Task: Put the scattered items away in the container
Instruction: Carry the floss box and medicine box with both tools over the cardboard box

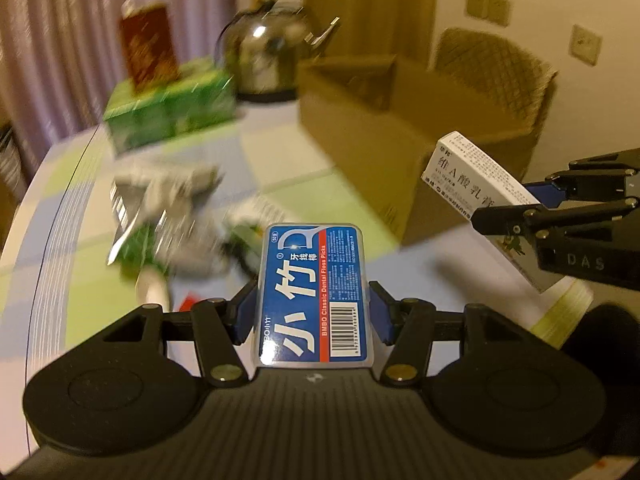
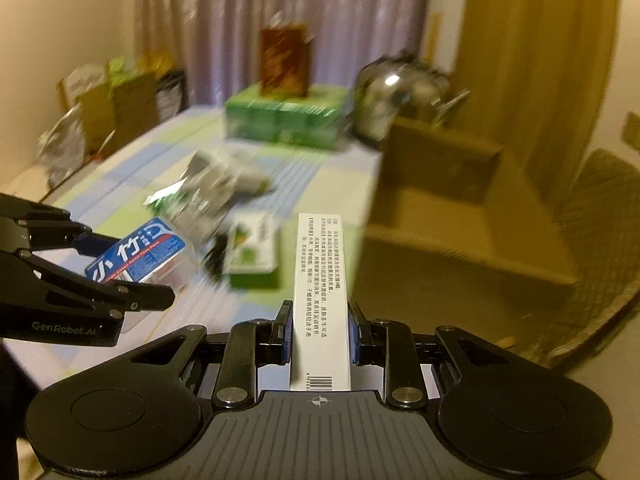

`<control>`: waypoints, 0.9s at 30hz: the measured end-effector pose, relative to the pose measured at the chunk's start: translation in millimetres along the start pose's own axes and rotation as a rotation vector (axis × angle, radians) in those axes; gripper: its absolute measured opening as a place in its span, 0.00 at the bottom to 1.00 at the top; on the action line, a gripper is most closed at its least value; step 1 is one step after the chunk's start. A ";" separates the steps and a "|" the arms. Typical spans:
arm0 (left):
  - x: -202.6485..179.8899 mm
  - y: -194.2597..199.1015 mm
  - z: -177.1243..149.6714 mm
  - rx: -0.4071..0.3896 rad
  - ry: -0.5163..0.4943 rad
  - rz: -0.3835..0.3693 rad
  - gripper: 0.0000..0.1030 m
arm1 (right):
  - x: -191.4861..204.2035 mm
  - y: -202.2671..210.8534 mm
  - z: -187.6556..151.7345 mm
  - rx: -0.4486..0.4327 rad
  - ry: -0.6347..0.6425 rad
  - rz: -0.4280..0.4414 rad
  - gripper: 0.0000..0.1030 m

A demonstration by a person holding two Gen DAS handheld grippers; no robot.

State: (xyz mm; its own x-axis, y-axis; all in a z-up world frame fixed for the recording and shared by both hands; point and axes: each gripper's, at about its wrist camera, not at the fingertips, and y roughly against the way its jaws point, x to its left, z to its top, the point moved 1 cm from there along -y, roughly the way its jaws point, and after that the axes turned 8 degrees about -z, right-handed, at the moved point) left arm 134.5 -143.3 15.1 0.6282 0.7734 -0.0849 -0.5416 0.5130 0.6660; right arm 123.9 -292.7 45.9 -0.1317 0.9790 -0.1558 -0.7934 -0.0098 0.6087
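Both grippers clamp loads: left gripper (image 1: 312, 312) a floss box (image 1: 314, 292), right gripper (image 2: 320, 328) a white carton (image 2: 322, 304); only the right view shows bags (image 2: 100, 112) at upper left.

Left gripper (image 1: 313, 312): jaws closed on a blue floss-pick case (image 1: 314, 292). Right gripper (image 2: 319, 330): jaws closed on a white carton (image 2: 322, 296). Both raised above the table.

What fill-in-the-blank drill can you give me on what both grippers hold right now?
1. The left gripper is shut on a blue box of dental ____ picks.
2. The right gripper is shut on a long ____ carton printed with black text.
3. The open cardboard box sits to the ____ of the right gripper in its own view.
4. A red-brown pack stands on top of the ____ box.

Missing words: floss; white; right; green
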 end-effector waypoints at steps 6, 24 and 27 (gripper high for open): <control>-34.3 -16.9 66.7 -0.077 -0.071 -0.066 0.50 | -54.6 2.2 40.9 -0.071 -0.049 -0.080 0.22; -59.3 -168.1 172.0 0.005 -0.209 -0.148 0.51 | -156.9 -126.4 91.1 0.078 -0.120 -0.143 0.22; -54.3 -187.6 169.5 0.035 -0.217 -0.146 0.51 | -157.1 -142.7 87.5 0.109 -0.099 -0.145 0.22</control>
State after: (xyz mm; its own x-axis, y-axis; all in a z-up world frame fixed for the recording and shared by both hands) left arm 296.6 -344.7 20.5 0.8057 0.5919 -0.0234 -0.4190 0.5974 0.6837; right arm 309.8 -427.3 51.6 0.0432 0.9838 -0.1739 -0.7299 0.1499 0.6669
